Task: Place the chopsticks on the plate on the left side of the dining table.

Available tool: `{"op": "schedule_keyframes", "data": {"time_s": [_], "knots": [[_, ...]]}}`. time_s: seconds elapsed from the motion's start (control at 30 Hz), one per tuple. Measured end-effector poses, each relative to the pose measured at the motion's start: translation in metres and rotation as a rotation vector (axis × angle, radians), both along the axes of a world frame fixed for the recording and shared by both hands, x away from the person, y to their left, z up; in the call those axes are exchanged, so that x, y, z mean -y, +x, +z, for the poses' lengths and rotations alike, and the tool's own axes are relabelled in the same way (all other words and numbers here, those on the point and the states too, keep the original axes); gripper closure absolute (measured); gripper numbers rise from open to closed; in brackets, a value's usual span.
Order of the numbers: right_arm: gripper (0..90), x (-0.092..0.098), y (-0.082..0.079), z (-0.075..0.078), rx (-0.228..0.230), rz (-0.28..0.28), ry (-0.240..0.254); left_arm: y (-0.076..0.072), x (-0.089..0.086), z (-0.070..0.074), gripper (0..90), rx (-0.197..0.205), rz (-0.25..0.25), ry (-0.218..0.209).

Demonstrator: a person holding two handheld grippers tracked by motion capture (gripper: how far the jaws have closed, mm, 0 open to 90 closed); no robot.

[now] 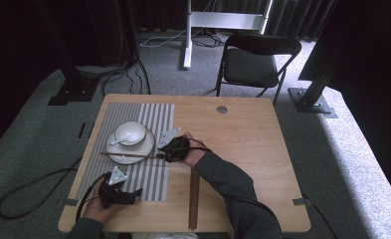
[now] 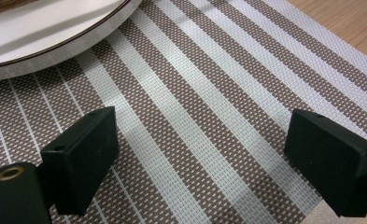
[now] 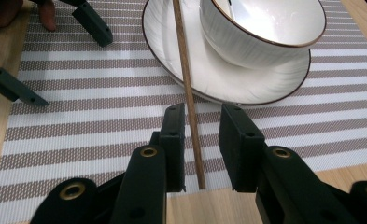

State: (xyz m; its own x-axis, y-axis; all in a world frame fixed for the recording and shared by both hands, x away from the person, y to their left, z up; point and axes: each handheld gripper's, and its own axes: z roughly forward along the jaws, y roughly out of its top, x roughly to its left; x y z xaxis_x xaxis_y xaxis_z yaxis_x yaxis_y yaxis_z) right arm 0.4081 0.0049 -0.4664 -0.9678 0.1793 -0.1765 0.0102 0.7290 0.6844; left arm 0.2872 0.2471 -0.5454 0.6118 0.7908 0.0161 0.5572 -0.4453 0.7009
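Observation:
A white bowl [image 1: 130, 132] with a spoon [image 1: 119, 140] in it stands on a white plate [image 1: 133, 158] on a striped placemat [image 1: 150, 119]. One brown chopstick [image 1: 126, 155] lies across the plate's near rim. In the right gripper view the chopstick [image 3: 186, 79] runs from the plate [image 3: 209, 86] down between my right gripper's [image 3: 202, 112] jaws. They are open, with a gap on the chopstick's right side. My right gripper [image 1: 162, 155] sits just right of the plate. My left gripper [image 1: 136, 195] is wide open and holds nothing. It hovers low over the placemat [image 2: 209, 93] below the plate [image 2: 55, 32].
More brown chopsticks [image 1: 194, 199] lie on the bare wood, running toward the table's near edge beside the right forearm. A round grommet [image 1: 222, 109] sits near the table's far edge. A black folding chair [image 1: 255, 62] stands beyond the table. The left gripper [image 3: 55, 56] also appears, open, in the right gripper view.

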Motion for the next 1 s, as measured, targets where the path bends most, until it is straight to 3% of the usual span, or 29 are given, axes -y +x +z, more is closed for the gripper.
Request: {"op": "schedule_keyframes", "data": {"time_s": [1.0], "knots": [[68.9, 0.037, -0.017, 0.003, 0.007, -0.047, 0.013, 0.000, 0.000, 0.000, 10.3, 0.001, 0.000, -0.001]]}}
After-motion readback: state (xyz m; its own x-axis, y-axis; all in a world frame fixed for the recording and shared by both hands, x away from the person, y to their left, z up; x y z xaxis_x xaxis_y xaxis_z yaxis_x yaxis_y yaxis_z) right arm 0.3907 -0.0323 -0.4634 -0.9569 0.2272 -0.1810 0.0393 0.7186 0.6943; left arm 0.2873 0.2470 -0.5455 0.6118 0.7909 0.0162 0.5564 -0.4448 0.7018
